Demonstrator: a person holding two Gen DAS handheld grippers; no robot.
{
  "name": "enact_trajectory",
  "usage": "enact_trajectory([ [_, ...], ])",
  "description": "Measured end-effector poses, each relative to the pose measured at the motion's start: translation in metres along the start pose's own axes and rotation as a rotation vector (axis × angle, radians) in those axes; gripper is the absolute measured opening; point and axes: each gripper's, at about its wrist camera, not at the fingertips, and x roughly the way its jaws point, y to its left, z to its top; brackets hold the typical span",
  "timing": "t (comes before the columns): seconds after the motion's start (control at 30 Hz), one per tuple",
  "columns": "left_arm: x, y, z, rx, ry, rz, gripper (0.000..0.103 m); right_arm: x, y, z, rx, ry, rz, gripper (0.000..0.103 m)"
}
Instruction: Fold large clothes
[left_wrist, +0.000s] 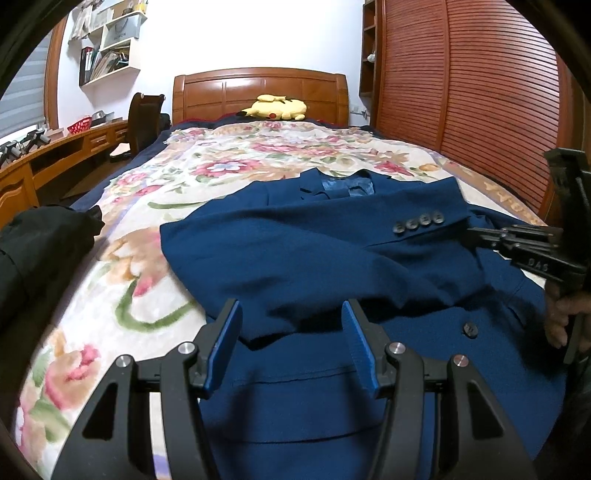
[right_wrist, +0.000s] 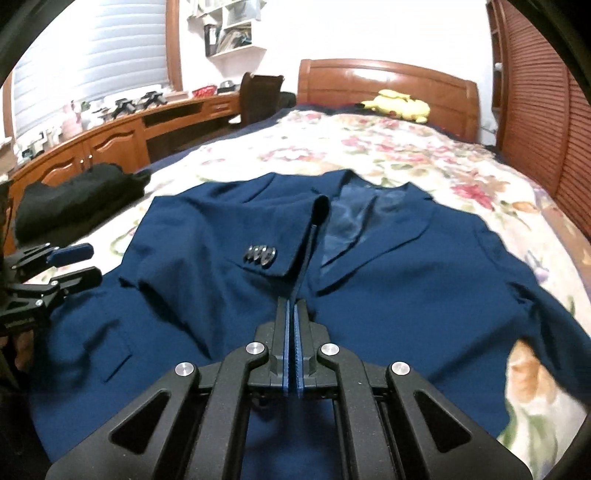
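A navy blue suit jacket (left_wrist: 332, 251) lies front up on the floral bedspread (left_wrist: 155, 206), collar toward the headboard. Its left sleeve (left_wrist: 369, 236) is folded across the chest, cuff buttons (left_wrist: 419, 223) showing. My left gripper (left_wrist: 291, 314) is open and empty, hovering over the jacket's lower left part. My right gripper (right_wrist: 295, 306) is shut on the sleeve cuff (right_wrist: 295, 240) and holds its edge up over the chest. The jacket (right_wrist: 424, 295) fills the right wrist view; the left gripper (right_wrist: 70, 266) shows at its left edge. The right gripper (left_wrist: 476, 236) shows at the left wrist view's right side.
A black garment (right_wrist: 74, 199) lies on the bed's left edge. A yellow plush toy (left_wrist: 275, 108) sits by the wooden headboard (left_wrist: 258, 88). A wooden desk (right_wrist: 122, 129) and chair (right_wrist: 258, 96) stand left of the bed; a slatted wardrobe (left_wrist: 472, 99) stands right.
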Motion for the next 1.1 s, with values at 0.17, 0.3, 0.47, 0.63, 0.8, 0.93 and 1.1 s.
enact_trajectory([
  [0.17, 0.000, 0.003, 0.003, -0.017, -0.011, -0.006, 0.055, -0.019, -0.013, -0.001, 0.022, -0.033, -0.058, 0.000],
  [0.3, -0.002, 0.005, 0.003, -0.020, -0.019, -0.007, 0.055, -0.034, -0.021, 0.001, -0.013, -0.037, -0.136, 0.000],
  [0.47, -0.005, 0.005, 0.005, -0.022, -0.031, -0.012, 0.055, -0.054, -0.032, 0.002, -0.052, -0.022, -0.233, 0.000],
  [0.63, -0.006, 0.006, 0.006, -0.032, -0.033, -0.021, 0.055, -0.065, -0.044, -0.007, -0.071, 0.018, -0.337, 0.000],
  [0.8, -0.009, 0.004, 0.005, -0.023, -0.033, -0.026, 0.055, -0.075, -0.061, -0.015, -0.053, 0.050, -0.404, 0.000],
  [0.93, -0.013, 0.004, 0.004, -0.022, -0.037, -0.035, 0.055, -0.075, -0.065, -0.023, -0.050, 0.081, -0.445, 0.000],
  [1.1, -0.016, 0.003, 0.006, -0.026, -0.049, -0.047, 0.055, -0.081, -0.073, -0.029, -0.022, 0.103, -0.482, 0.000],
])
